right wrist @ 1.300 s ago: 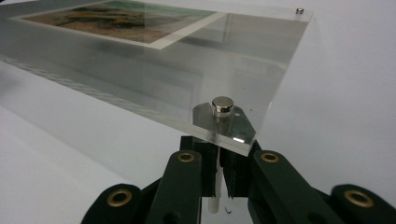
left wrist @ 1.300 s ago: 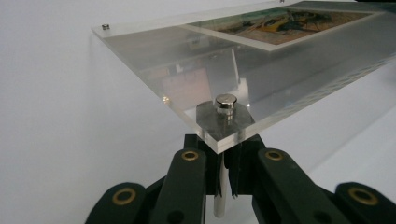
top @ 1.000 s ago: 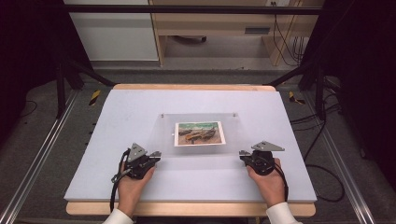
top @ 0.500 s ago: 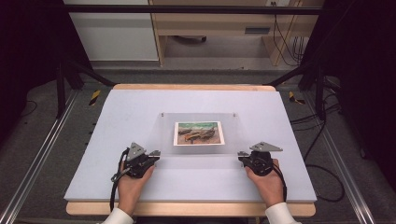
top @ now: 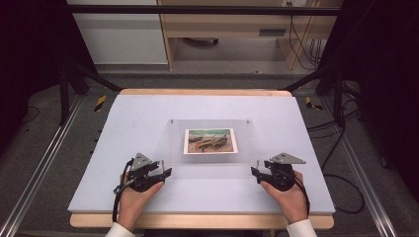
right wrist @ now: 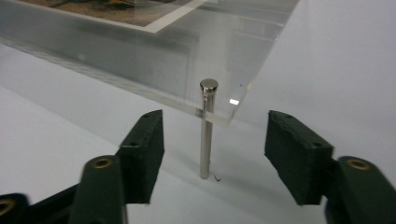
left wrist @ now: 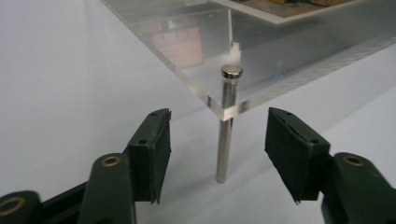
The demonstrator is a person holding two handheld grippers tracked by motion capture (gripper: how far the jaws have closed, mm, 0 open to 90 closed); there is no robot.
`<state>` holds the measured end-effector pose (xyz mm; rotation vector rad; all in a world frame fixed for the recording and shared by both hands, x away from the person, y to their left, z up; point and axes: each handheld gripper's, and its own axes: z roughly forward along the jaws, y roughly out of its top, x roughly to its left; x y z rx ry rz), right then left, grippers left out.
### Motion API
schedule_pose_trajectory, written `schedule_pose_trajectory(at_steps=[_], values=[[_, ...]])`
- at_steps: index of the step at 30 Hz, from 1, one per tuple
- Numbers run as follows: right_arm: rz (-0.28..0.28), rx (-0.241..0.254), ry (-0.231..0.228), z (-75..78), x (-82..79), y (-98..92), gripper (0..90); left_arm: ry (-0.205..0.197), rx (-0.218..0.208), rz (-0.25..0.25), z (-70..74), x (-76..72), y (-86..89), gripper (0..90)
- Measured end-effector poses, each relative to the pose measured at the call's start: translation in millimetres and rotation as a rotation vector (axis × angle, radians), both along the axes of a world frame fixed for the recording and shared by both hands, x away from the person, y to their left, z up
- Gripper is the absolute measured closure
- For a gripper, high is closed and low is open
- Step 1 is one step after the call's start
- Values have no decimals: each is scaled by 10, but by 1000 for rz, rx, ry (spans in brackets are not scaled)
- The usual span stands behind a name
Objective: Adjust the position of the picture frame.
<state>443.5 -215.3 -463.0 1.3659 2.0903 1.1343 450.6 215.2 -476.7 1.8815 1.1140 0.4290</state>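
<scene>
A clear acrylic plate [top: 210, 163] stands on thin metal pins above the white table [top: 148, 113], with a colour picture [top: 210, 141] under its middle. My left gripper [top: 167, 171] is open at the plate's near left corner. In the left gripper view the corner pin [left wrist: 225, 140] stands just beyond and between the open jaws of the left gripper [left wrist: 218, 140], untouched. My right gripper [top: 254, 171] is open at the near right corner. There its pin [right wrist: 205, 135] rises ahead of the right gripper [right wrist: 215, 149], free of both pads. The plate's edge [right wrist: 140, 88] hangs above the jaws.
The table's wooden front edge [top: 197, 221] runs just behind the person's hands. Two more pins [top: 171, 120] hold the plate's far corners. Metal rails [top: 39, 168] flank the table, and cables [top: 341, 187] lie on the floor to the right.
</scene>
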Motion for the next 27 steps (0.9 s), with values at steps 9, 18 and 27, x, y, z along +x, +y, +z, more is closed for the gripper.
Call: schedule_pose_trajectory(at_steps=[9, 18, 27], values=[[6, 4, -48, 63, -81, -42, 140, -4, 8, -41, 55, -65, 23, 140], [36, 24, -125, 160, -154, -56, 97, -63, -16, -73, 182, -66, 90, 58], [19, -29, -169, 239, -162, 43, 117, -109, -4, -84, 314, -51, 134, 36]])
